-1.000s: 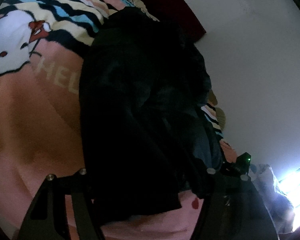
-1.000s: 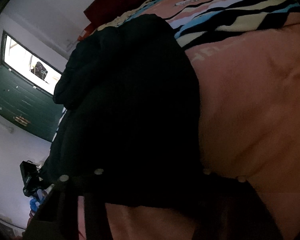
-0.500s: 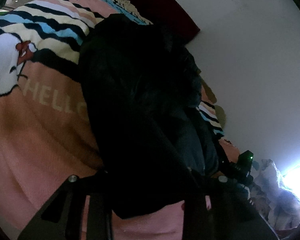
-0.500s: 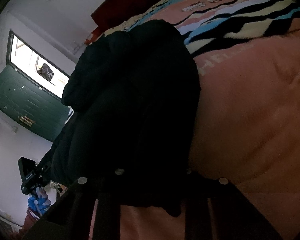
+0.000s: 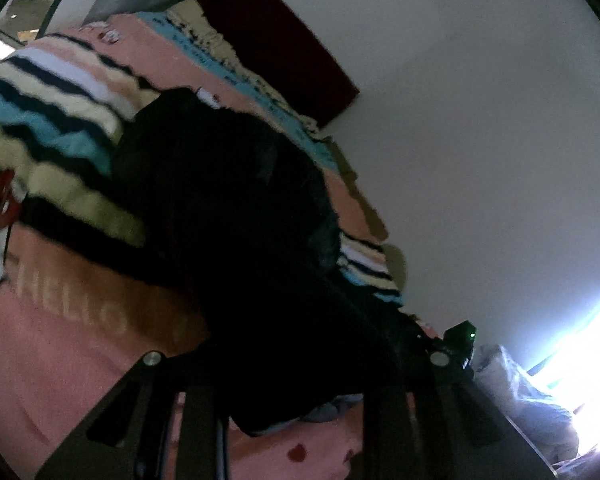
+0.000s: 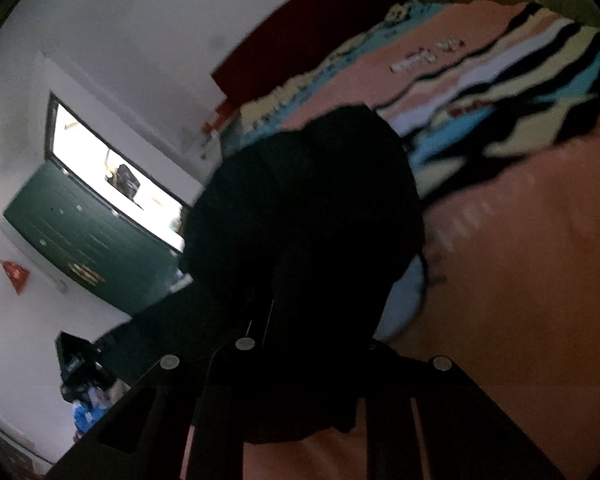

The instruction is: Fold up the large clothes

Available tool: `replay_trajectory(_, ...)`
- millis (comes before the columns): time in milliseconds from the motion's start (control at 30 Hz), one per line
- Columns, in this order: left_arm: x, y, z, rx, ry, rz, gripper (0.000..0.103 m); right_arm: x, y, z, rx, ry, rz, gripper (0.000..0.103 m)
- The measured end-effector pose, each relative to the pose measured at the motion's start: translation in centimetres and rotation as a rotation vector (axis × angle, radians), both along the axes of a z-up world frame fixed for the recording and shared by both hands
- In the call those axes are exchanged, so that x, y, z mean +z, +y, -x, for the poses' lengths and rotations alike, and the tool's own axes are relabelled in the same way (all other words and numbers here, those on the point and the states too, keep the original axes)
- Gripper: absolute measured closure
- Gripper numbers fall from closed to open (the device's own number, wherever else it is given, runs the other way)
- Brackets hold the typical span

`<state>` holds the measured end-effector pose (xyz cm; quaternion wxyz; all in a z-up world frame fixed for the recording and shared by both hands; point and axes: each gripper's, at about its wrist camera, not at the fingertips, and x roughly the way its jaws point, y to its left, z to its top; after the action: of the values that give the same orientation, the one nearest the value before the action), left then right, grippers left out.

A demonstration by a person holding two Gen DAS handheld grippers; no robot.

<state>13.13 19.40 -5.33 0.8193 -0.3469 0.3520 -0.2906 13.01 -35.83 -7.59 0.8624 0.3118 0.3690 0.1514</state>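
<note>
Since the earlier frames both views have tilted up and back, so more wall shows and the black garment point(image 5: 236, 216) takes up less of each picture, its near hem drawn up between the fingers of each claw. Seen from the left wrist, the left claw point(image 5: 292, 408) is clenched on the garment's near edge: dark cloth fills the gap between its two fingers and bunches there, with a bit of paler grey lining peeking out underneath. Seen from the right wrist, the right claw point(image 6: 304, 412) likewise grips the garment point(image 6: 312, 208), the cloth hanging in folds between its fingers and hiding their tips. The garment lies heaped along the bed, on a pink blanket point(image 5: 56, 360) with pale lettering and black, blue and cream stripes, and it runs from the claws toward the head end, where a dark red headboard point(image 5: 280, 52) stands against the white wall. It sits nearer the bed's wall-side edge in the left view. Both pictures are blurred. In the right view a green door point(image 6: 84, 236) with a bright window above it shows beyond the bed's far side.
</note>
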Motion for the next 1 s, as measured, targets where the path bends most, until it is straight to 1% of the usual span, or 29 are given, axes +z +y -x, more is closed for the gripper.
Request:
replay_trajectory(167,1.9,0.7,-2.0,-0.009,-0.012,0.065,0.081,1.9,-1.0,-1.6,-0.011,-0.036,-0.058,0.085)
replay_trajectory(367,3.6,2.2,-5.7,0.009,0.01,0.172,0.081,3.4,-2.6,-4.5,-0.048,-0.051,-0.173,0.085)
replay_trajectory(467,4.8,2.7,-8.7,0.039,0.017,0.181,0.081,4.1,-3.3,-6.6,-0.096,-0.036,-0.234,0.085)
replay_trajectory(500,5.2,2.8,-9.6,0.044,0.015,0.177,0.081,4.5,-3.2,-7.5,-0.108,-0.038,-0.237,0.085)
replay_trajectory(567,6.1,2.7,-11.8,0.051,0.006,0.154,0.081,5.7,-2.9,-9.4,-0.123,-0.045,-0.217,0.085)
replay_trajectory(633,6.9,2.5,-14.4,0.059,-0.001,0.126,0.08,6.9,-2.4,-11.5,-0.141,-0.058,-0.166,0.084)
replay_trajectory(733,7.5,2.4,-18.2,0.075,0.002,0.097,0.08,7.9,-1.8,-14.4,-0.171,-0.07,-0.098,0.084)
replay_trajectory(767,7.5,2.3,-19.6,0.084,0.01,0.09,0.08,8.1,-1.5,-15.9,-0.182,-0.07,-0.077,0.084)
replay_trajectory(900,6.8,1.9,-25.4,0.115,0.047,0.057,0.08,7.7,-0.6,-21.0,-0.211,-0.051,-0.004,0.084)
replay_trajectory(1000,5.9,1.2,-30.2,0.131,0.069,0.014,0.078,6.6,0.0,-25.2,-0.241,-0.015,0.032,0.084)
